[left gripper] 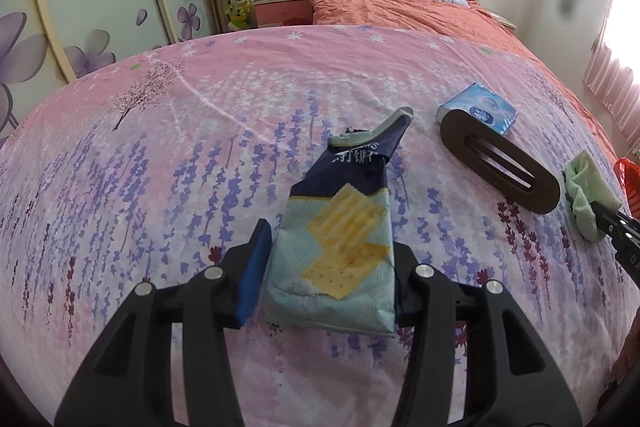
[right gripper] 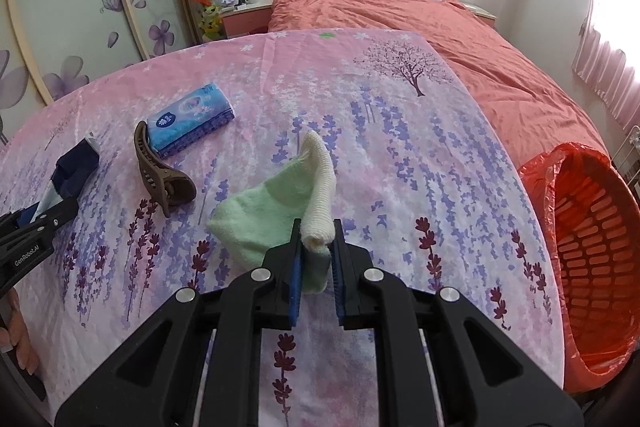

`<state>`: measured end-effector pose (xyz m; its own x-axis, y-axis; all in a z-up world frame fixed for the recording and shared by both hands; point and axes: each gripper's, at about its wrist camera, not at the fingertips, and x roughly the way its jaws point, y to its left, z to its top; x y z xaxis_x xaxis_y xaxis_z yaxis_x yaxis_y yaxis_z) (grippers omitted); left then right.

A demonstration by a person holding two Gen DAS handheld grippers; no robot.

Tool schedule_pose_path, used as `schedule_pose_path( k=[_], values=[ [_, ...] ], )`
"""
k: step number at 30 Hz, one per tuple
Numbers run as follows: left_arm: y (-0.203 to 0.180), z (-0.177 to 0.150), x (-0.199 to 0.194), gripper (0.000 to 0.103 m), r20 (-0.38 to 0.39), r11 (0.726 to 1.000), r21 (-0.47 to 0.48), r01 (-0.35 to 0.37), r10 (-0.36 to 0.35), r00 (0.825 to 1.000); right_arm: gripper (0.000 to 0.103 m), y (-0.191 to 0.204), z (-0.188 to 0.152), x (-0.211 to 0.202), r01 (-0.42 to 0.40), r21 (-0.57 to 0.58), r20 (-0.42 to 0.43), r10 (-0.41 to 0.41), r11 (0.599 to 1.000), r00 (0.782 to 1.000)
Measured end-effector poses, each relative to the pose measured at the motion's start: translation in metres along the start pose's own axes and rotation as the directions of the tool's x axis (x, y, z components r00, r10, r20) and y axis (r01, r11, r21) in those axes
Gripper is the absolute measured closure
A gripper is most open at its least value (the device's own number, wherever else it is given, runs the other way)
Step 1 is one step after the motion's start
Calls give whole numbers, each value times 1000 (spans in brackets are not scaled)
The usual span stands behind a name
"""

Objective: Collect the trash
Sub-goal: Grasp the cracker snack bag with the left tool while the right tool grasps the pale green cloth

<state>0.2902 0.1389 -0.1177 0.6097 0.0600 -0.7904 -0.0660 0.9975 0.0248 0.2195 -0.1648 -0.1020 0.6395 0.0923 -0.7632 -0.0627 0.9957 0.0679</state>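
A torn blue cracker wrapper [left gripper: 340, 239] lies on the pink flowered cloth, between the fingers of my left gripper [left gripper: 328, 267]; the jaws stand at its two sides, closed on it. In the right wrist view the wrapper [right gripper: 72, 171] shows at the left edge with the left gripper [right gripper: 36, 227]. My right gripper [right gripper: 317, 259] is shut on a green and cream sock [right gripper: 280, 211], which rests on the cloth. The sock also shows in the left wrist view [left gripper: 592, 195] at the far right.
A brown hair claw clip [right gripper: 160, 175] and a blue tissue pack [right gripper: 192, 119] lie left of the sock. An orange basket lined with a red bag [right gripper: 592, 259] stands off the table's right edge. An orange bed [right gripper: 440, 27] is behind.
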Motion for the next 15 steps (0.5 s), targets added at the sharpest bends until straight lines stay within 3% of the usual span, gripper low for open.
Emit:
schedule_pose_path(
  k=[15],
  values=[
    [-1, 0, 0, 53, 0, 1000, 1, -1, 1, 1000, 90, -1, 0, 1, 15, -14, 1, -15, 1000, 1000]
  ],
)
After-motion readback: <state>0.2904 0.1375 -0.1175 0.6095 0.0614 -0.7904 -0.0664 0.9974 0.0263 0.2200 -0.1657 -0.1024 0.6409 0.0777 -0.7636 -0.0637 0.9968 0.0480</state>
